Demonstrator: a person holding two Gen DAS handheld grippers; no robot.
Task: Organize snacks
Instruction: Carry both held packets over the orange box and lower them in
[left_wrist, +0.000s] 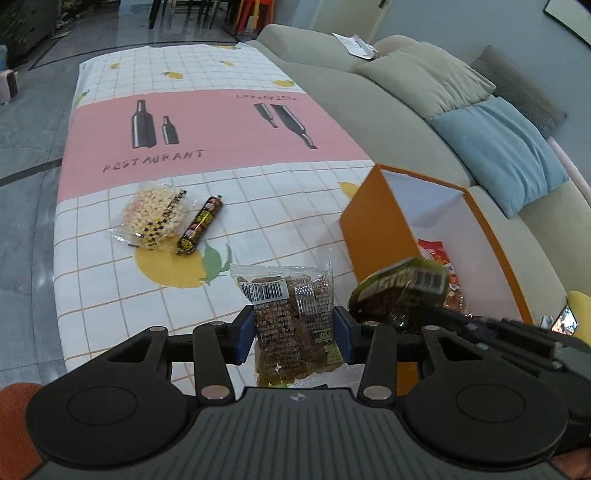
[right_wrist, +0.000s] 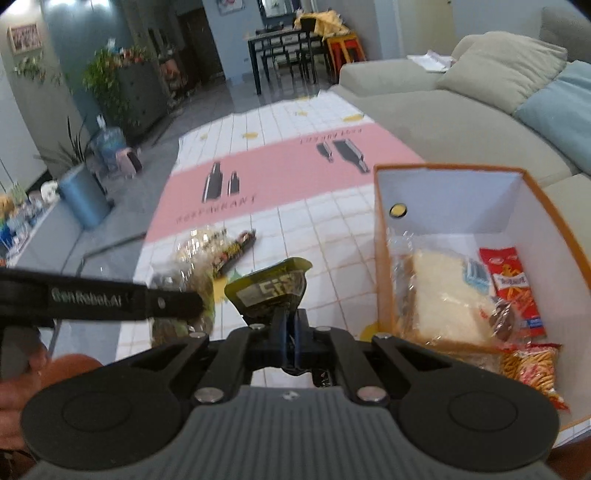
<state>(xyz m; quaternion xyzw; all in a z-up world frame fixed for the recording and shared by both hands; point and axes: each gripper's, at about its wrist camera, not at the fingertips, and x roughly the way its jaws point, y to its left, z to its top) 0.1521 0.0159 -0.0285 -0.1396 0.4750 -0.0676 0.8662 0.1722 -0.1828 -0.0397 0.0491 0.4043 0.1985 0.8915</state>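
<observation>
While both hands carry a snack, the step in hand is moving packets to the orange cardboard box (right_wrist: 380, 236). Nearest, the left gripper (left_wrist: 294, 334) clamps a clear packet of brown pieces (left_wrist: 295, 321) between its blue pads, and the right gripper (right_wrist: 289, 332), jaws fully closed, pinches a dark green foil packet (right_wrist: 271, 290) by its edge. Beyond, a clear bag of pale puffs (left_wrist: 153, 216) and a black sausage-shaped stick (left_wrist: 201, 225) lie on the tablecloth (left_wrist: 221, 122). Next, I judge, each packet needs carrying over the box rim before release.

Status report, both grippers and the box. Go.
Left gripper clamps clear brown-snack pack. Right gripper pinches green packet. Orange box open, nothing blocking.
</observation>
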